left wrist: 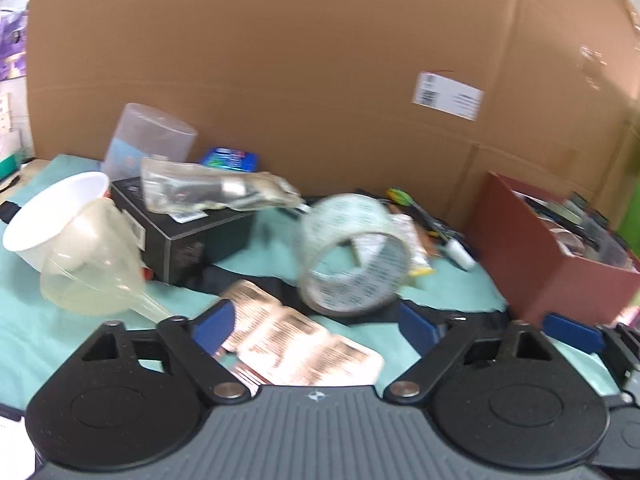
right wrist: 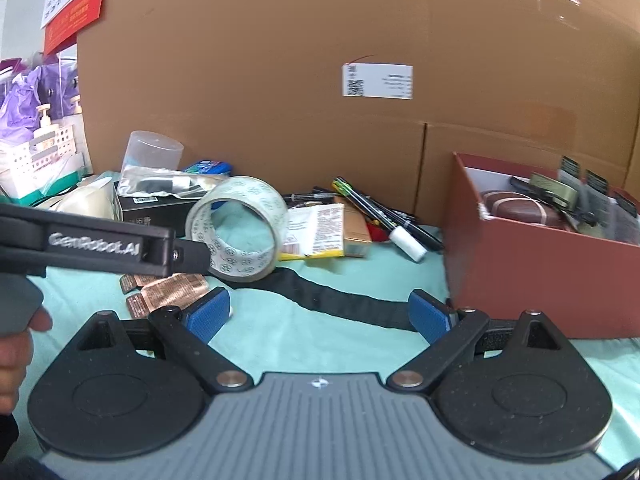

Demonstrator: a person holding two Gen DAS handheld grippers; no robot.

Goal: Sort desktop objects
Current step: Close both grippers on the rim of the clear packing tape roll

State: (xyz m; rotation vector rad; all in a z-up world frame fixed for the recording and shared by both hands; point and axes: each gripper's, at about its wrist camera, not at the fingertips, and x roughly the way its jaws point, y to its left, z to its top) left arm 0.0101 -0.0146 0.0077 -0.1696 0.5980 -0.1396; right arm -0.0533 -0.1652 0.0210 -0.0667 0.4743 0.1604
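The tape roll, clear with a printed pattern, lies on its side near the middle of the teal cloth, its open core facing the cameras, which I judge makes it an easy thing to pinch by the rim. The left gripper has its blue pads spread wide with nothing between them, the roll just beyond and a copper-coloured sachet under the gap; in the right wrist view its black finger, marked "GenRobot.AI", reaches in from the left to the roll's near edge, though contact cannot be confirmed. The right gripper is also wide and empty, low over a black strap. The red box at the right already holds several items, so it is probably the sorting target. Pens lie against the far cardboard wall, whose white label shows a QR code but no legible text.
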